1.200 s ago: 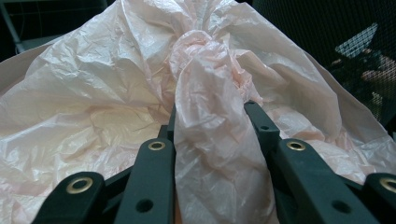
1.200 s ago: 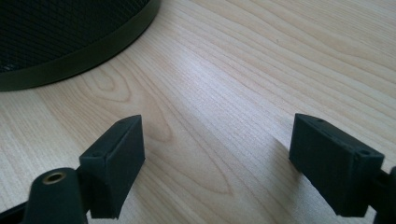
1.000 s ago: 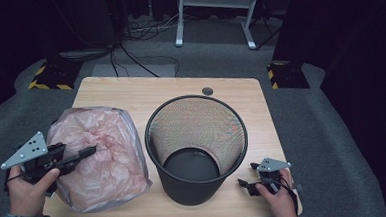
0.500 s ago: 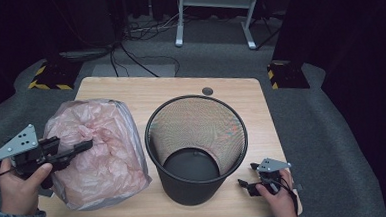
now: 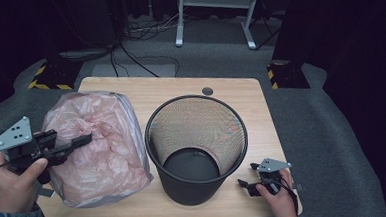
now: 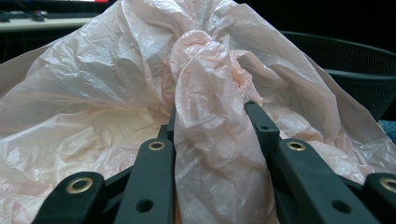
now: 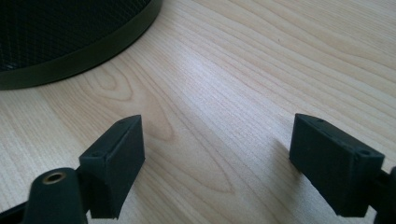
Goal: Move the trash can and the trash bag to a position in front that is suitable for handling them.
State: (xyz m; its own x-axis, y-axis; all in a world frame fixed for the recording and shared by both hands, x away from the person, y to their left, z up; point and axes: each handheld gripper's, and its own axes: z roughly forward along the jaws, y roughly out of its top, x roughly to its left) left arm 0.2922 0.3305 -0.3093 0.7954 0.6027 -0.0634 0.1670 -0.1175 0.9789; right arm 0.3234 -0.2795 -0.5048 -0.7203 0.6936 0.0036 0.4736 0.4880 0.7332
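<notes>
A crumpled pink plastic bag stands on the left half of the wooden table. My left gripper comes in from the left and is shut on the bag's twisted neck, which is pinched between the jaws of that gripper. A black mesh waste bin stands upright and empty in the middle, just right of the bag. My right gripper rests low near the table's front right edge, beside the bin's base. It is open with only bare wood between its jaws.
A small dark round cap sits in the table's far edge. Cables and a metal frame's legs lie on the grey carpet beyond. Bare wood spreads right of the bin. The bin's rim rises behind the bag.
My left gripper has risen with the bag's neck in it, pulling the bag up and taller. The right gripper and the bin have stayed put.
</notes>
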